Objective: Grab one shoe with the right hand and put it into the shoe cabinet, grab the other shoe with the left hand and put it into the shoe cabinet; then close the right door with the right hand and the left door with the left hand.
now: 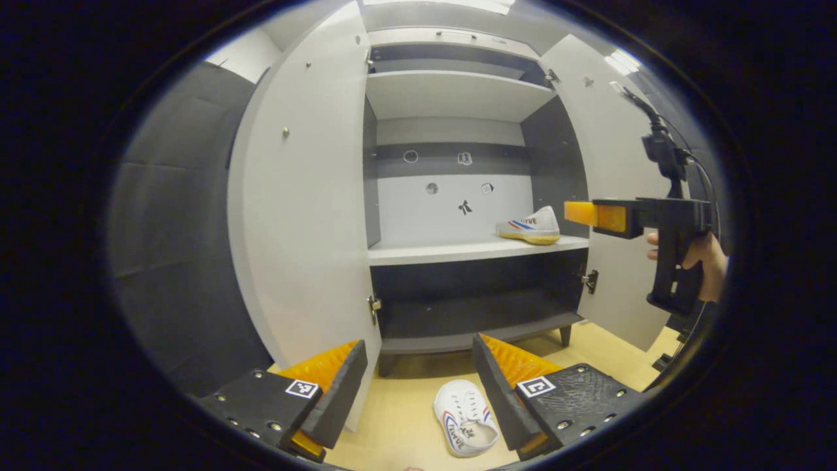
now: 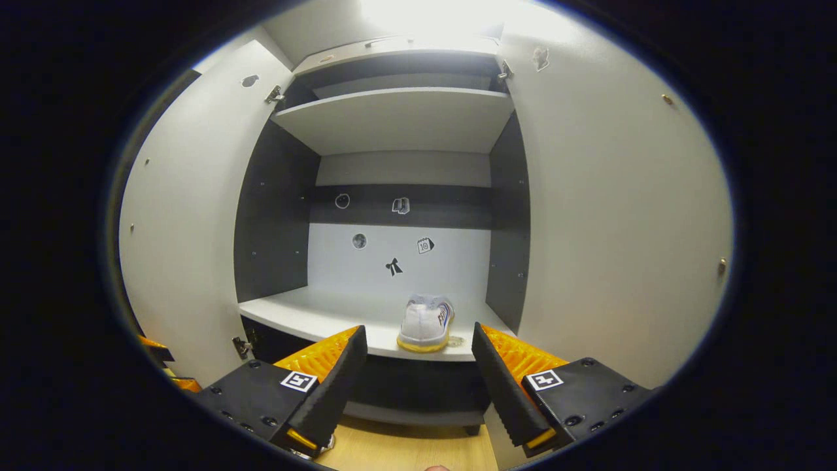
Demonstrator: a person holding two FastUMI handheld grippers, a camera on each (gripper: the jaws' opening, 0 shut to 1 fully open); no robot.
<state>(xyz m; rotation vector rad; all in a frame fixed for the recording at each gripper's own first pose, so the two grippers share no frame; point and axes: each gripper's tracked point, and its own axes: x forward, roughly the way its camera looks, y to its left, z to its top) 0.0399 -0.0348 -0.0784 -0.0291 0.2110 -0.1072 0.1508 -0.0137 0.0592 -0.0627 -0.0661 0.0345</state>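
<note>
- Left gripper view: your left gripper, fingers spread and empty, hovers above the floor shoe, its long axis running near to far between them
- Your right gripper, released, faces the shelved shoe in the shoe cabinet

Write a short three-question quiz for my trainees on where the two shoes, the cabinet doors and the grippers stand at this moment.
1. True or false: one shoe already sits on the cabinet's middle shelf.
2. Where is the other shoe? A) on the top shelf B) on the floor before the cabinet C) in the right gripper
3. Fill in: both cabinet doors, the left door and the right door, stand ____.

Key: 1 true. 2 B; it lies on the floor just ahead of the open left gripper. 3 open.
</note>
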